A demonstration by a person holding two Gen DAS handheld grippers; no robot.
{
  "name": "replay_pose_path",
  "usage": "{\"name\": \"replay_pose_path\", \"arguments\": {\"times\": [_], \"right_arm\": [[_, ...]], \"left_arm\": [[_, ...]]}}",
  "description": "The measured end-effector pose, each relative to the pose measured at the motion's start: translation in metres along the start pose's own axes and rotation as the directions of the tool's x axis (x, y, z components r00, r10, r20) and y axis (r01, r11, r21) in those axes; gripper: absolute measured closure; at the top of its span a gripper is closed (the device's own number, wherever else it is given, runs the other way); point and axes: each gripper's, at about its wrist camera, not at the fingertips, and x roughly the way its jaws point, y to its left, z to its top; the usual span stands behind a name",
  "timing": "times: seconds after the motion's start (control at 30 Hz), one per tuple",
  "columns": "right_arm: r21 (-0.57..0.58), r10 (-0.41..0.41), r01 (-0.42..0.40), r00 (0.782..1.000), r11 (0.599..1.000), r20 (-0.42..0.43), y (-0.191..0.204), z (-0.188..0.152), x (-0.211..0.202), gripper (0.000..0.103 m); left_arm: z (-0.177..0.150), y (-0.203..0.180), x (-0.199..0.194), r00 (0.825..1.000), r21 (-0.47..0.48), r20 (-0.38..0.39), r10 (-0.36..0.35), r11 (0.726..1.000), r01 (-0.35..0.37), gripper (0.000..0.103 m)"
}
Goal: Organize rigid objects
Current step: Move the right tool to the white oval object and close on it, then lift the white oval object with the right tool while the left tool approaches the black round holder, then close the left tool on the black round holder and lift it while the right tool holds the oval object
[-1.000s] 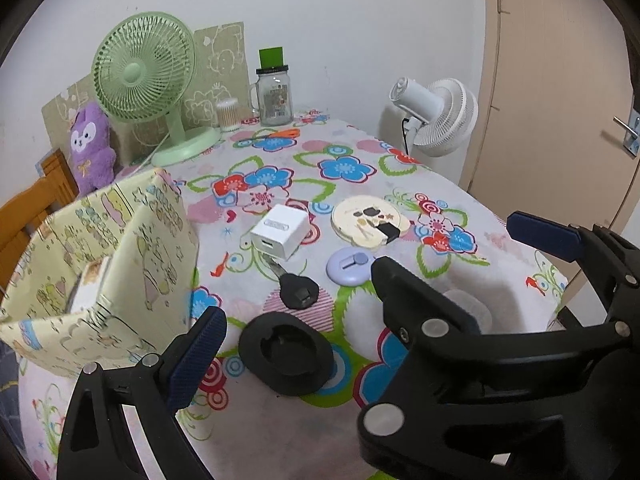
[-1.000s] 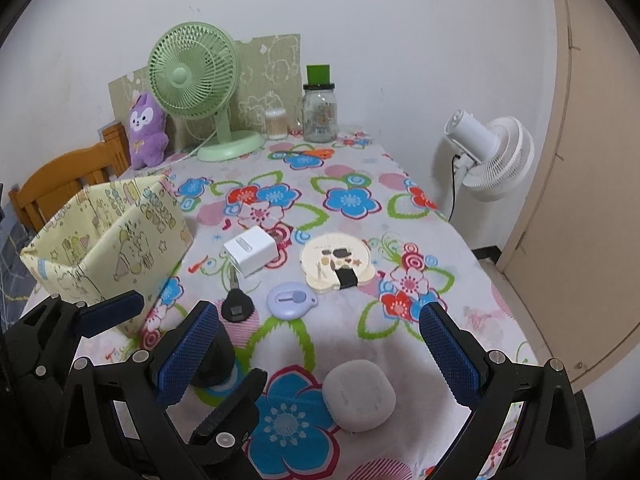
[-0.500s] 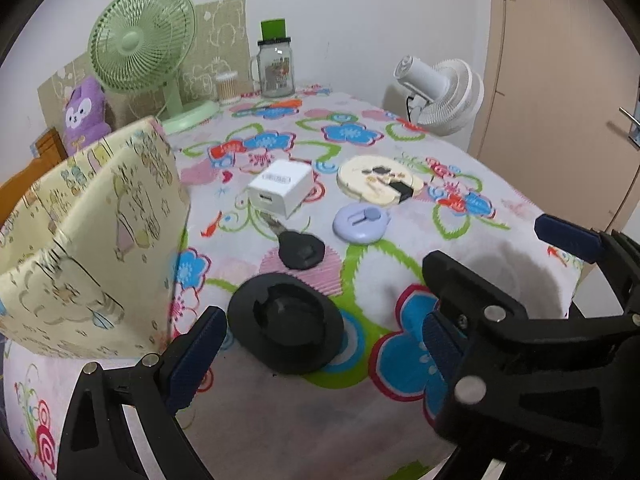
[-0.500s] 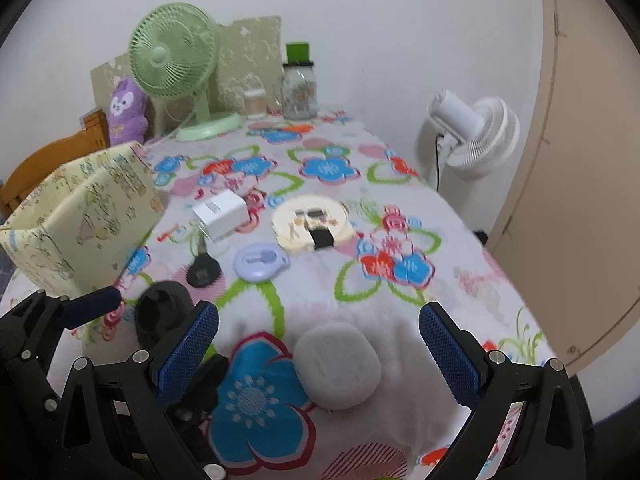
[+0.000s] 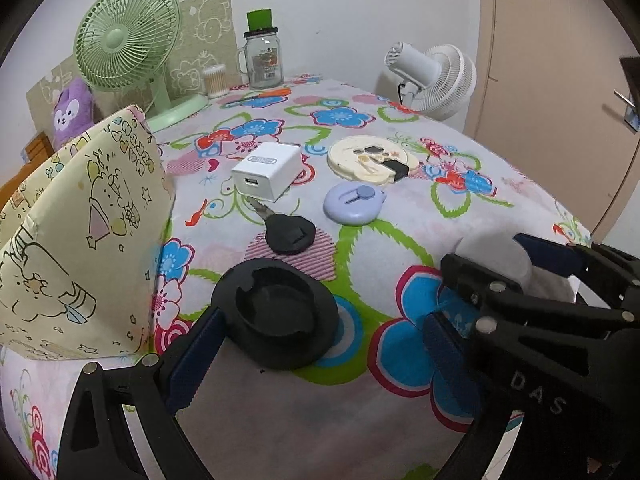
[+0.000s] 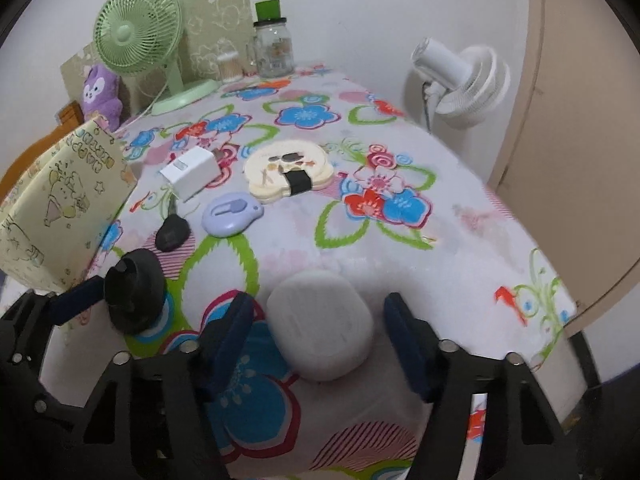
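On the flowered tablecloth lie a black round holder [image 5: 276, 316], a black car key [image 5: 289, 233], a white charger cube [image 5: 267, 176], a lilac round case [image 5: 354, 203], a cream round case [image 5: 370, 158] and a white oval case [image 6: 320, 330]. My left gripper [image 5: 316, 356] is open, low over the cloth, with the black holder just ahead between its fingers. My right gripper [image 6: 322, 338] is open, its blue pads on either side of the white oval case. The yellow patterned box [image 5: 80, 240] stands at the left.
At the back stand a green fan [image 5: 128, 44], a glass jar with a green lid [image 5: 262, 56], a purple plush [image 5: 74, 110] and a cotton-swab tub [image 5: 216, 80]. A white fan [image 5: 436, 76] stands off the table's right edge. A door [image 5: 560, 80] is at the right.
Both grippers have moved down and forward. The left one now has the black holder at its fingers. The right one has closed in around the white oval case.
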Motion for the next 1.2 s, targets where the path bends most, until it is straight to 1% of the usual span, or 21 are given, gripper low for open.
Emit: {"name": "replay_pose_path", "arguments": {"times": [0.03, 0.2, 0.37, 0.5, 0.57, 0.87, 0.9, 0.93, 0.97, 1.03, 1.2], "right_arm": [[-0.003, -0.005, 0.005, 1.0, 1.0, -0.001, 0.001, 0.001, 0.0, 0.047], [-0.002, -0.025, 0.025, 1.0, 1.0, 0.004, 0.005, 0.004, 0.002, 0.047], [0.01, 0.0, 0.0, 1.0, 1.0, 0.016, 0.008, 0.006, 0.004, 0.047], [0.012, 0.008, -0.008, 1.0, 1.0, 0.014, 0.01, 0.008, 0.006, 0.047], [0.007, 0.02, -0.021, 1.0, 1.0, 0.01, 0.012, 0.009, 0.007, 0.047], [0.011, 0.045, -0.045, 0.999, 0.999, 0.013, 0.018, 0.015, 0.011, 0.047], [0.014, 0.047, -0.047, 0.999, 0.999, 0.012, 0.018, 0.016, 0.012, 0.047], [0.016, 0.05, -0.05, 0.999, 0.999, 0.011, 0.018, 0.017, 0.012, 0.047], [0.016, 0.051, -0.051, 0.999, 0.999, 0.011, 0.018, 0.018, 0.012, 0.047], [0.017, 0.048, -0.048, 0.999, 0.999, 0.011, 0.019, 0.019, 0.013, 0.047], [0.012, 0.041, -0.041, 0.999, 0.999, 0.012, 0.022, 0.022, 0.012, 0.047]], "left_arm": [[0.0, 0.0, 0.0, 1.0, 0.003, 0.001, -0.001, 1.0, 0.001, 0.003], [0.002, 0.007, 0.001, 1.0, -0.028, -0.002, -0.003, 1.0, 0.003, 0.003], [0.004, 0.019, 0.004, 1.0, -0.072, -0.007, 0.011, 0.997, -0.012, 0.004], [0.002, 0.022, 0.005, 1.0, -0.088, -0.014, 0.008, 0.996, -0.009, 0.008], [0.003, 0.022, 0.004, 1.0, -0.09, -0.012, 0.015, 0.996, -0.016, 0.012], [0.008, 0.031, 0.01, 1.0, -0.107, -0.013, 0.027, 0.994, -0.028, 0.011], [0.009, 0.031, 0.01, 1.0, -0.11, -0.012, 0.028, 0.994, -0.029, 0.012], [0.009, 0.031, 0.01, 1.0, -0.113, -0.012, 0.028, 0.993, -0.029, 0.016], [0.009, 0.03, 0.009, 1.0, -0.114, -0.007, 0.024, 0.993, -0.025, 0.024], [0.01, 0.029, 0.007, 1.0, -0.115, -0.005, 0.02, 0.993, -0.021, 0.031], [0.009, 0.032, 0.004, 1.0, -0.149, -0.008, 0.029, 0.988, -0.03, 0.032]]}}
